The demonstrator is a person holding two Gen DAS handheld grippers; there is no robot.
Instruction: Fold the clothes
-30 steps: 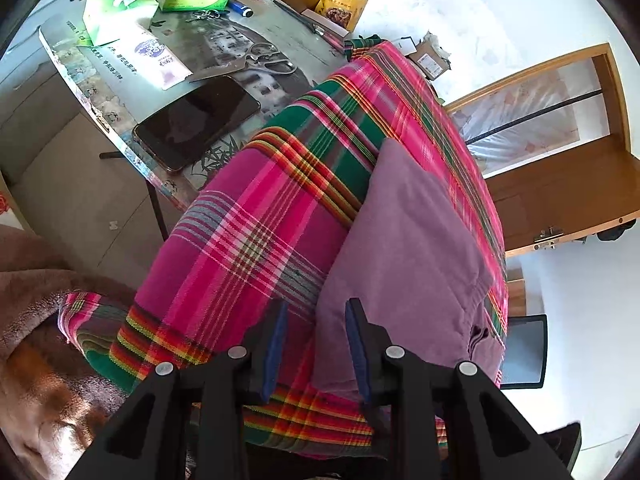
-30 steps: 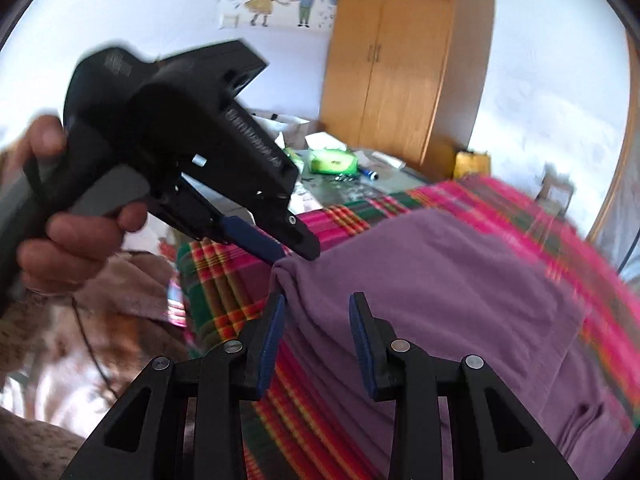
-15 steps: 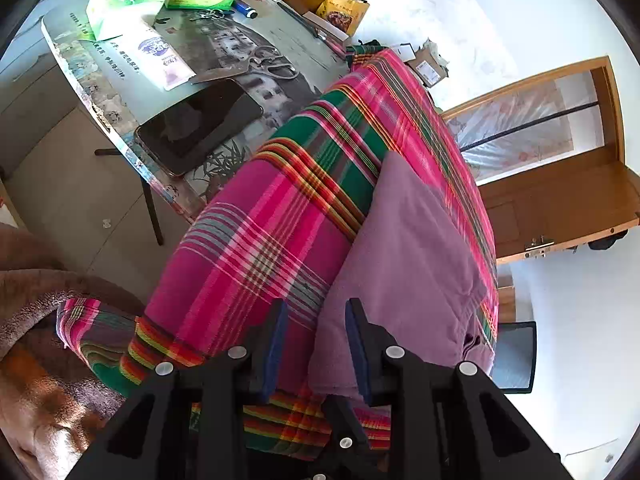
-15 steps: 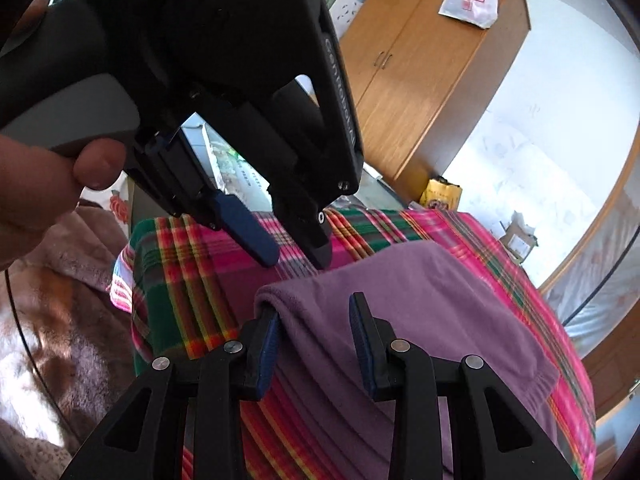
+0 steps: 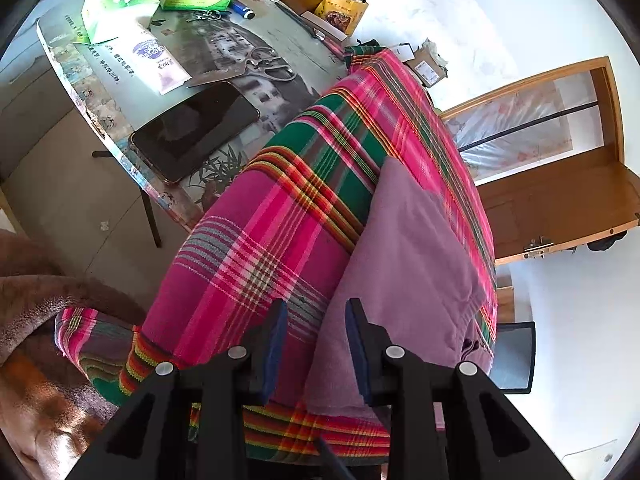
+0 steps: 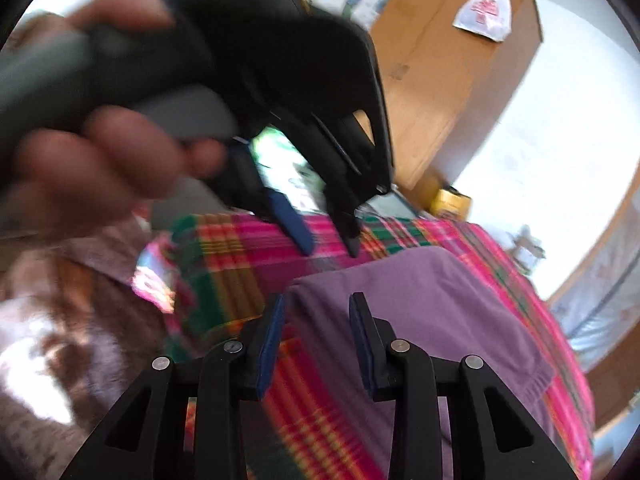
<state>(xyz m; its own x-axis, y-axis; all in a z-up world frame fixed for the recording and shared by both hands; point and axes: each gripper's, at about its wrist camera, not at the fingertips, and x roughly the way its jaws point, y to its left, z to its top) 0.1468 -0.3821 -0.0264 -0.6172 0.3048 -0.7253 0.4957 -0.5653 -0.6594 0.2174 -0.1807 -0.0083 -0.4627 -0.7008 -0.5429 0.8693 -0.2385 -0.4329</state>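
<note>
Soft mauve fleece garment [image 5: 412, 264] folded into long slab, lying flat on woven pink-green plaid cloth [image 5: 276, 240] over table, long axis running away from both grippers. Left gripper [image 5: 314, 332] and right gripper [image 6: 316, 328]: jaws parted, empty, above near edge

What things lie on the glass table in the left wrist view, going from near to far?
Black phone → white and purple packet → scissors → green tissue packs → blue lighter.
</note>
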